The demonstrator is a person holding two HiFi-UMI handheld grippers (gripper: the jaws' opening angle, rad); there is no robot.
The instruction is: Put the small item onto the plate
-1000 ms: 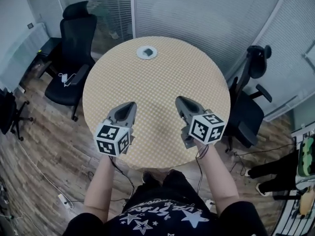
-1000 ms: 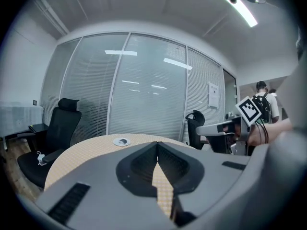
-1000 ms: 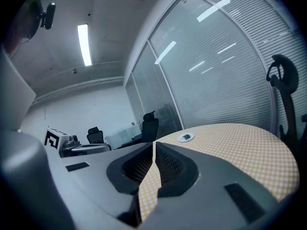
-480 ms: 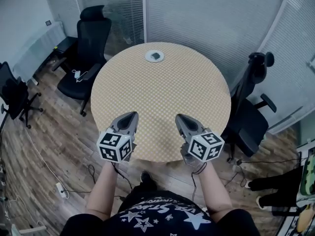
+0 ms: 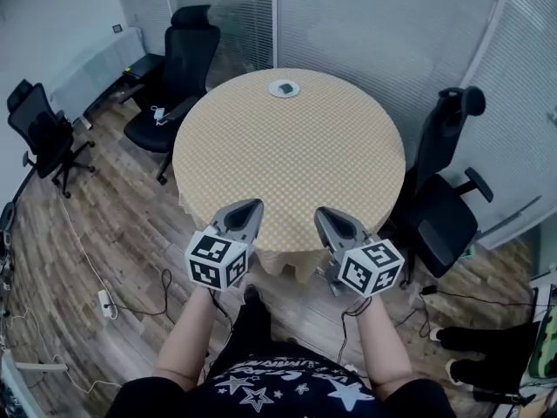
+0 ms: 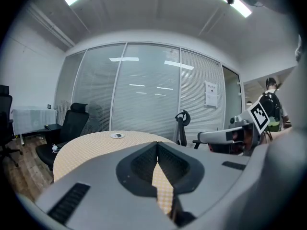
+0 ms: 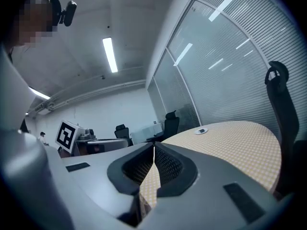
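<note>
A small white plate [image 5: 284, 89] sits at the far edge of the round table [image 5: 287, 164], with a small dark item [image 5: 284, 87] lying on it. The same plate shows far off in the left gripper view [image 6: 116, 135] and in the right gripper view [image 7: 201, 131]. My left gripper [image 5: 253, 206] hangs at the table's near edge, shut and empty. My right gripper [image 5: 321, 212] hangs beside it, also shut with nothing between its fingers. Both are far from the plate.
The table wears a yellow checked cloth. Black office chairs stand at the left [image 5: 178, 72] and at the right [image 5: 446, 190], another at the far left [image 5: 43, 133]. Cables and a power strip [image 5: 103, 301] lie on the wooden floor. Glass walls with blinds close the back.
The view has drawn back from the table: both grippers now hang at its near edge instead of over the cloth. The plate looks farther off. Both jaws stay shut.
</note>
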